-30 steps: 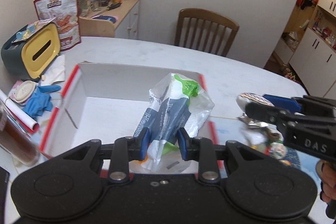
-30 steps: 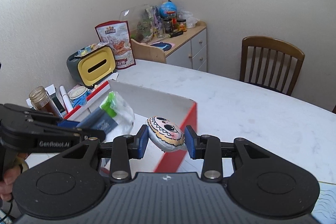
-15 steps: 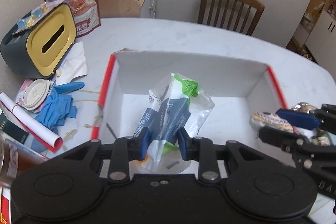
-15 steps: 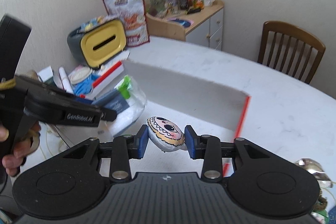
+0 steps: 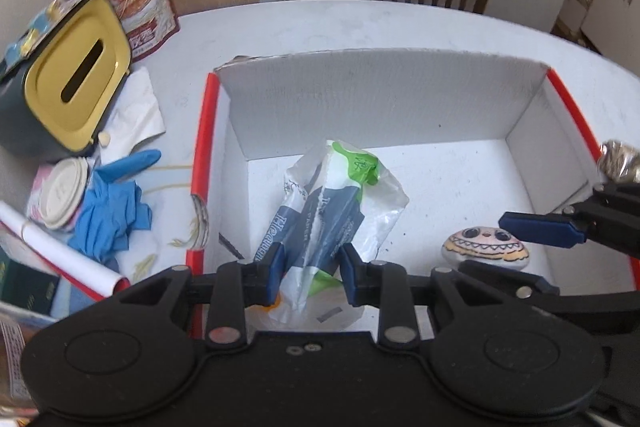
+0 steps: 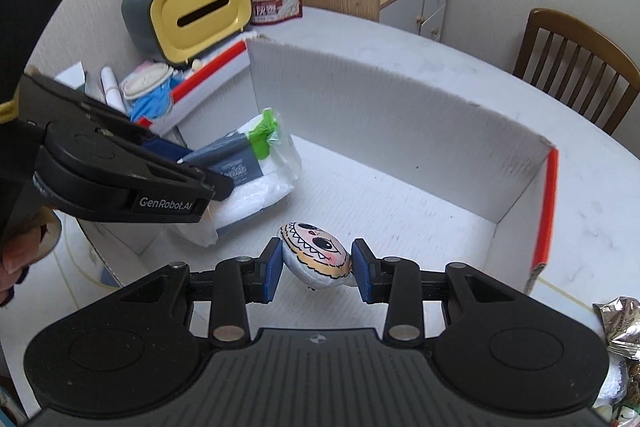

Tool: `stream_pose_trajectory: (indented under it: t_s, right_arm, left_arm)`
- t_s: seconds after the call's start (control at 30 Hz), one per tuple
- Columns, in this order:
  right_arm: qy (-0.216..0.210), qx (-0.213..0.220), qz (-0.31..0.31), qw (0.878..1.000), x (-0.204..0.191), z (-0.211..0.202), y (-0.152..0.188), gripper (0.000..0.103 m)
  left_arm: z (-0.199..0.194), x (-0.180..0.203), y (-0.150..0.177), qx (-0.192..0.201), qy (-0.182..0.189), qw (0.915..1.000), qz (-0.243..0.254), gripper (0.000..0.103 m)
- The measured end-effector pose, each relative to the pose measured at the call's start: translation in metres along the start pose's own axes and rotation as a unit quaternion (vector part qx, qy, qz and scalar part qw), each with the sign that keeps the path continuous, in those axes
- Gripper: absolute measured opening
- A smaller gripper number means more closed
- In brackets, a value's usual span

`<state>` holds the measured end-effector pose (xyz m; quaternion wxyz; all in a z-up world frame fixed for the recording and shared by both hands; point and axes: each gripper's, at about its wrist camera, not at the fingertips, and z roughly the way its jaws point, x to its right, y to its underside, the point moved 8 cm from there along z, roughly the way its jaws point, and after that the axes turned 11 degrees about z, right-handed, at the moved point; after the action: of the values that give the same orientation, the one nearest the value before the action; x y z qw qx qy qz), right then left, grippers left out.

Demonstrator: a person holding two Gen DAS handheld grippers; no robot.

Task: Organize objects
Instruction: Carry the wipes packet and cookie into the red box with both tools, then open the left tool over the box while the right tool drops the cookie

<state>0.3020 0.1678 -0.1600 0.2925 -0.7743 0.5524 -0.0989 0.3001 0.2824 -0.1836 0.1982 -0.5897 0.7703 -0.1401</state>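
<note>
White cardboard box with red edges sits open on the white table, filling the middle of both wrist views; both held items are already inside its walls.

Left gripper is clamped on a crinkly tissue pack in a white, navy and green wrapper. Pack's long axis runs away from the gripper toward 12 o'clock, green end farthest, leaning slightly to 1 o'clock. Its lower end looks close to the box floor near the left wall; contact can't be told.

Right gripper pinches a painted stone with a toothy cartoon face, pads on its left and right sides, wide axis across the jaws. In the left wrist view the stone sits at about 3 o'clock from the tissue pack, clear of it, low over the floor in the near right part of the box.

Judgement: the drop turns on that side-by-side gap; each gripper is over its own half, so opening straight down should not collide.

Outside the box at 9 o'clock: yellow-lidded tissue box, blue gloves.
</note>
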Motion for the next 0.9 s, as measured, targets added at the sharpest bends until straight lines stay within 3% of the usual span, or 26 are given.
stream_pose_trajectory:
  t_s: [0.53,0.9]
  right_arm:
    - [0.022,-0.051,0.012,0.998,0.009,0.024,0.018,0.037]
    - [0.030,-0.045,0.015,0.998,0.011,0.019,0.016,0.040]
  left_arm:
    - [0.027,0.016,0.013,-0.047,0.025,0.9979,0.038,0.031]
    - [0.029,0.017,0.013,-0.053,0.032,0.9977,0.028,0.038]
